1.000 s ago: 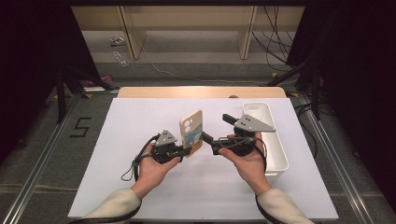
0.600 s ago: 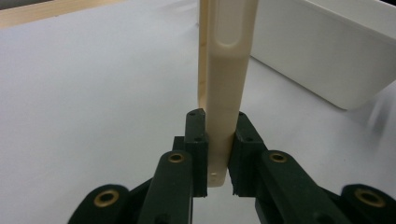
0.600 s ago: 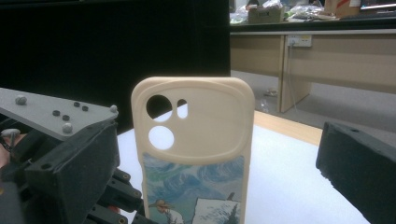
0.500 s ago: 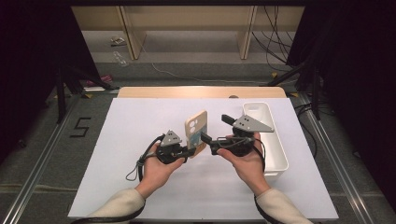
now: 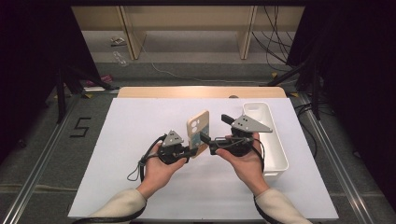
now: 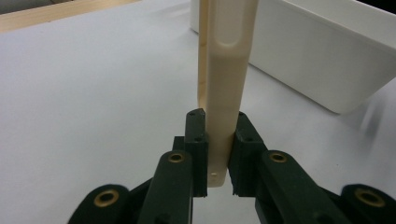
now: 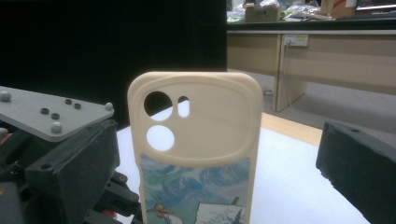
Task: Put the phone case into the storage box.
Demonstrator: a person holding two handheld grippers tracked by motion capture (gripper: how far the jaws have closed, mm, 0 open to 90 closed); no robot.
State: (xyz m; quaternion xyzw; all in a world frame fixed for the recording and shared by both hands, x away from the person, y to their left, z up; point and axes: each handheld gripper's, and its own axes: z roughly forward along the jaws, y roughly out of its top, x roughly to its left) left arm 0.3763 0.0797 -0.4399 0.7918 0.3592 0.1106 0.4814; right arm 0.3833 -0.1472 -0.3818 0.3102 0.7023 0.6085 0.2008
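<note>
The cream phone case [image 5: 198,133] stands upright above the white table [image 5: 140,135], its lower edge pinched between the jaws of the left gripper [image 6: 219,154], which press on both faces. The right gripper [image 5: 215,142] meets its other side; its jaws seem wide, though I cannot tell for sure. A white bin [image 5: 273,140] lies just beyond.

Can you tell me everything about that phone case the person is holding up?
The phone case is cream-coloured and looks like soft rubbery plastic. It has a raised camera patch near the top with three round holes cut through it, and a painted picture of blue swirly sky below. It is empty, with no phone inside. It stands upright above the white table, bottom end down. The left tongs pinch its bottom edge from both sides. The right tongs sit close against its other side, near the white bin.
</note>
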